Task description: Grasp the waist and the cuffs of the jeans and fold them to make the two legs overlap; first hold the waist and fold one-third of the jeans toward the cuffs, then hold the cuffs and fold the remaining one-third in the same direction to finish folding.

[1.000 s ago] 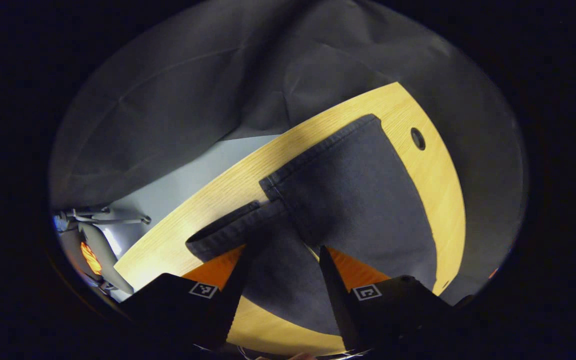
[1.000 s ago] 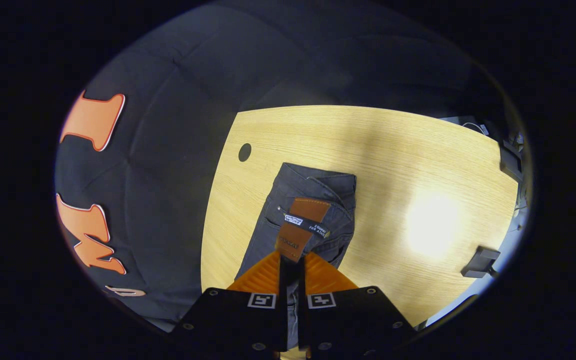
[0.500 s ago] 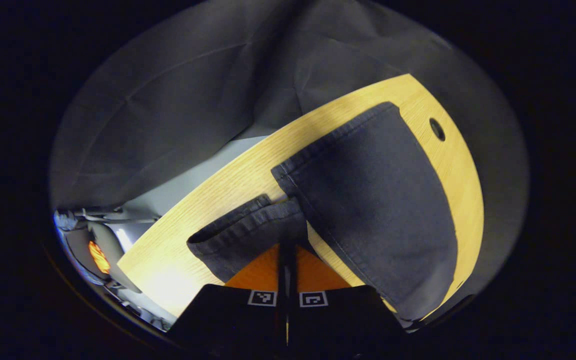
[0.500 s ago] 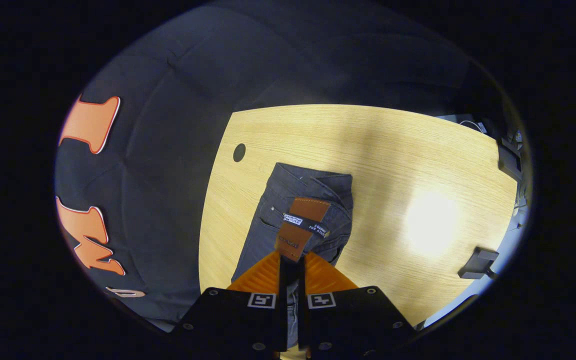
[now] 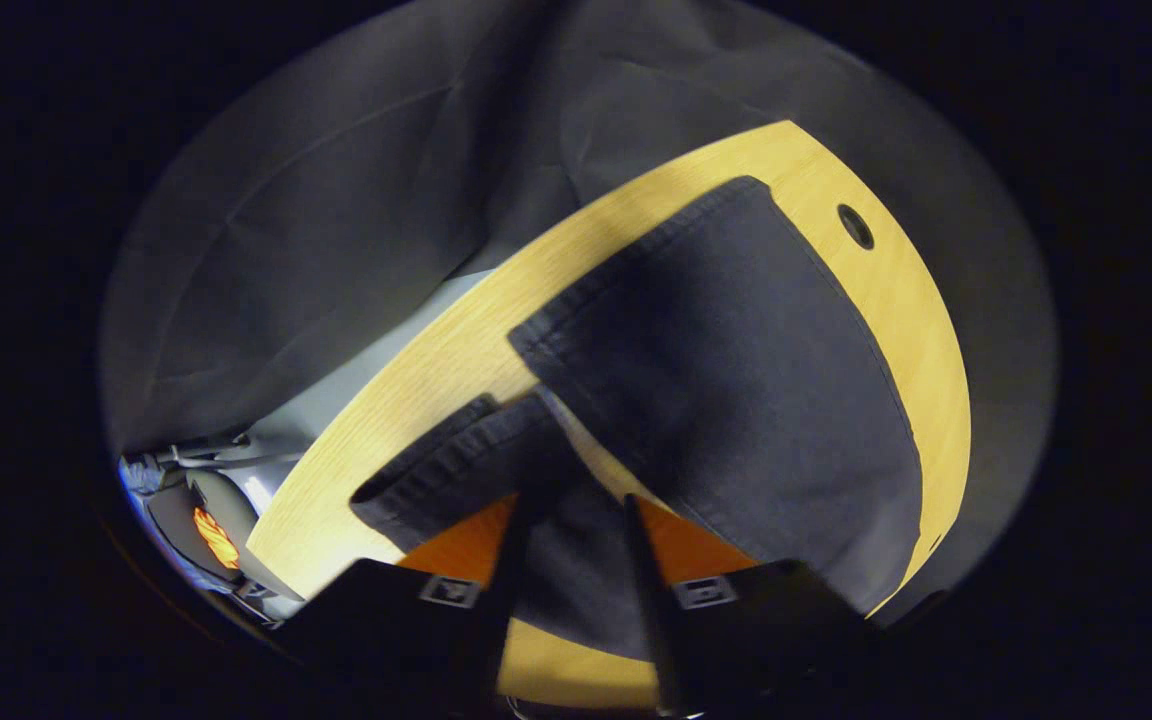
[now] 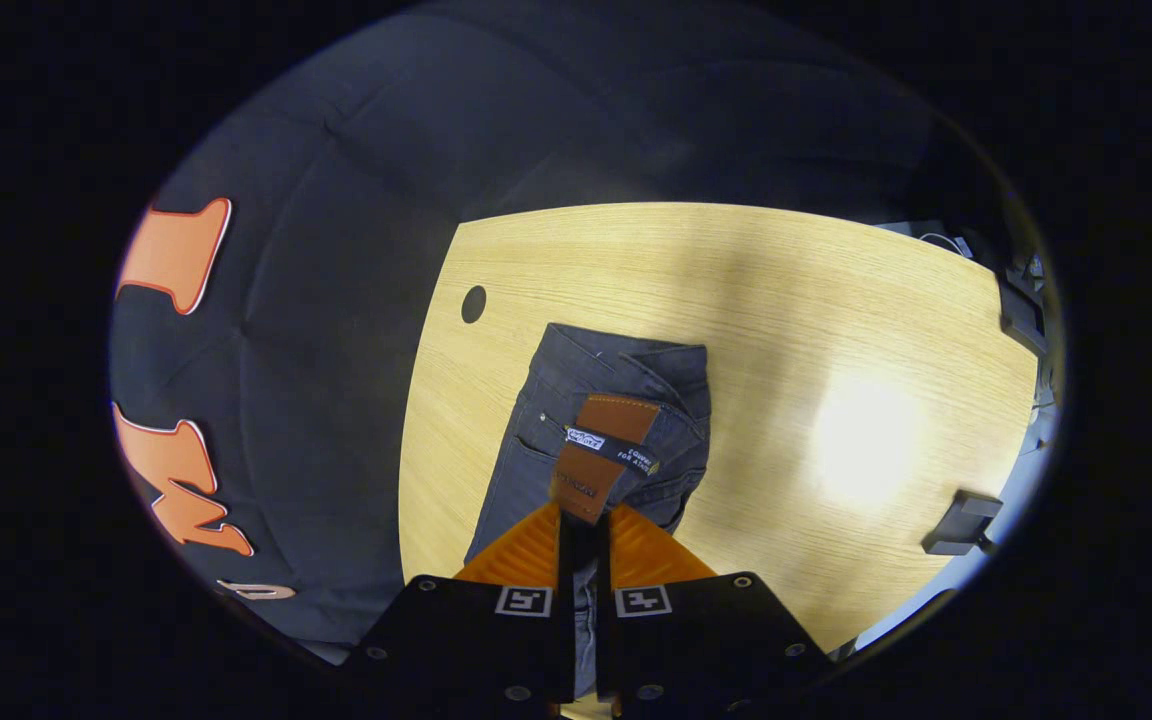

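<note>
My left gripper (image 5: 566, 500) is open around the near cuff (image 5: 456, 470) of the dark jeans (image 5: 736, 380). My right gripper (image 6: 583, 515) pinches the waist (image 6: 616, 440). The jeans lie on the wooden table (image 6: 836, 330), a round hole (image 6: 474, 303) farther back.

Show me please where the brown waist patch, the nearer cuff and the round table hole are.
brown waist patch (image 6: 601, 452): right gripper view, middle of the patch.
nearer cuff (image 5: 441, 470): left gripper view, on its hem band.
round table hole (image 6: 474, 303): right gripper view, centre of the hole.
</note>
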The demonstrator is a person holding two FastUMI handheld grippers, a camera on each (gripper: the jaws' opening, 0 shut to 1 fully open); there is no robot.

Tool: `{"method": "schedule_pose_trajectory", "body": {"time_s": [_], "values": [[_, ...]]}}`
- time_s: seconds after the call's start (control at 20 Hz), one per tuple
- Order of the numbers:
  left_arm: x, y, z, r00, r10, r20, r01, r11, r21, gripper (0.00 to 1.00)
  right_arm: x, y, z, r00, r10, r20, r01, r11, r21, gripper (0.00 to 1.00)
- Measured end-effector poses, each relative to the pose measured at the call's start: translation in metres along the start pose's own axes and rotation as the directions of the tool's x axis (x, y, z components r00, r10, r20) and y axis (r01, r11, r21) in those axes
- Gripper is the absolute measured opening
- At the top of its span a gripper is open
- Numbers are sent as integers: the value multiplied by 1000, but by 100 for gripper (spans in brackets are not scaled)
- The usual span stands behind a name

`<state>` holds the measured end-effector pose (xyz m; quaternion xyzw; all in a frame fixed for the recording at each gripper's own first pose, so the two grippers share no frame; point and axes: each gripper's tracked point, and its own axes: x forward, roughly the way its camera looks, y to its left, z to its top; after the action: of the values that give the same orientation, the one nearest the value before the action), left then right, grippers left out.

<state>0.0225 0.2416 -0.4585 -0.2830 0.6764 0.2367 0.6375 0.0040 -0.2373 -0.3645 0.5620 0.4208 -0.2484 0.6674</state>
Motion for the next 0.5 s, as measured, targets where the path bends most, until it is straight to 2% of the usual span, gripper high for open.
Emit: {"method": "schedule_pose_trajectory", "body": {"time_s": [0.05, 0.1, 0.15, 0.25, 0.35, 0.4, 0.45, 0.5], "values": [[2, -8, 0, 1000, 4, 2, -4, 1000, 19, 70, 1, 1, 0, 1000, 1, -4, -1, 1000, -2, 9], [4, -5, 0, 999, 42, -4, -42, 999, 22, 81, 0, 1, 0, 1000, -1, -5, 1, 1000, 2, 9], [4, -4, -3, 997, 76, -14, -76, 997, 27, 81, 1, 1, 0, 1000, 0, -5, 0, 1000, 1, 9], [5, 4, -5, 990, 142, -15, -141, 987, 82, 75, 1, 1, 0, 1000, -1, -7, 1, 1000, 3, 9], [6, 8, 6, 986, 157, 49, -161, 982, 98, 33, 3, 1, -2, 1000, -1, -14, 1, 1000, -5, 9], [7, 7, 4, 989, 133, 58, -138, 986, 97, 13, 4, 0, -2, 1000, 0, -11, 0, 1000, -12, 9], [3, 5, 9, 993, 85, 79, -91, 993, 71, 6, 4, 0, -2, 1000, -2, -13, 2, 1000, -8, 9], [0, 4, 7, 995, 36, 88, -40, 998, 38, 5, 6, 1, -2, 1000, 0, -16, 0, 1000, -8, 9]]}}
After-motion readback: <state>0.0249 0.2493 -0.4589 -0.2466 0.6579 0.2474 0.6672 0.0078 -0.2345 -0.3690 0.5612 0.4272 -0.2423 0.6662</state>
